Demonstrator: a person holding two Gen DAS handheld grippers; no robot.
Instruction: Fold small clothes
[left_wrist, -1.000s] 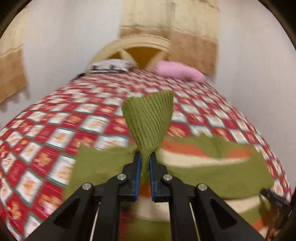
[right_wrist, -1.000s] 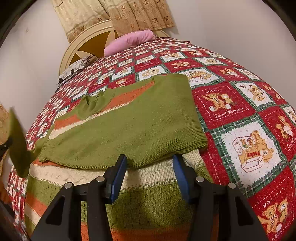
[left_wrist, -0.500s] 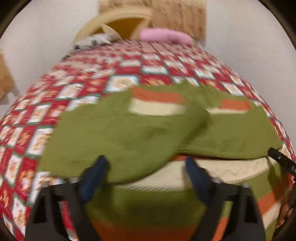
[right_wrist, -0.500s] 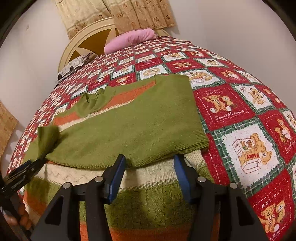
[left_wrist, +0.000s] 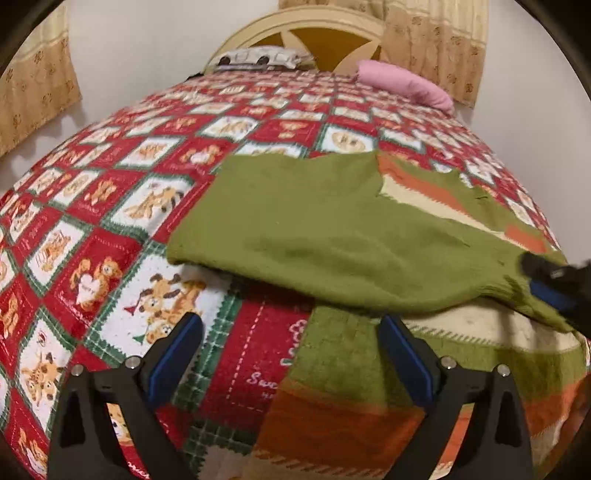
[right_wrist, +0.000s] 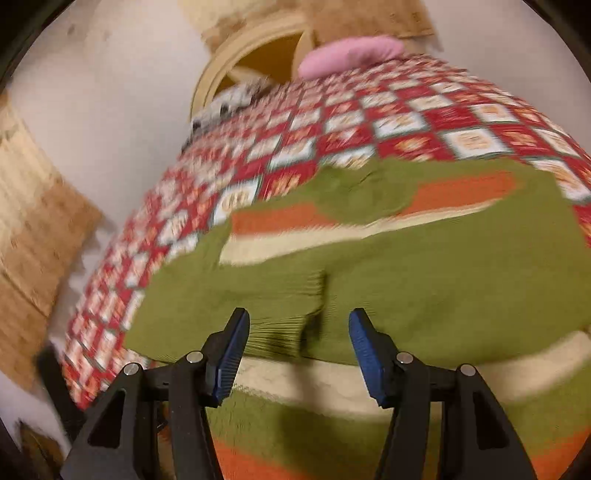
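The sweater (left_wrist: 332, 236) lies flat on the bed under both my claws, green with orange and cream stripes, its two sleeves folded in across the chest. My left claw (left_wrist: 291, 354) is nearest the sweater's lower left edge: its jaws are opening, wide apart, with nothing held between them, only the quilt (left_wrist: 110, 206) and the edge of the sweater's body below. My right claw (right_wrist: 295, 350) has its jaws partly apart and grips nothing; under them lies the ribbed cuff (right_wrist: 291, 321) of the left sleeve, where it meets the other sleeve over the cream band. In the left view my right claw's tip shows at the right edge, just over that cuff. Farther up, the collar (right_wrist: 354, 195) sits bunched above the orange stripe. Beyond the sweater the red and white teddy-bear quilt runs to a pink pillow (left_wrist: 406, 85) and a patterned pillow (left_wrist: 258, 57) against the round headboard (left_wrist: 295, 26), with curtains (left_wrist: 436, 44) behind. The right view is blurred.
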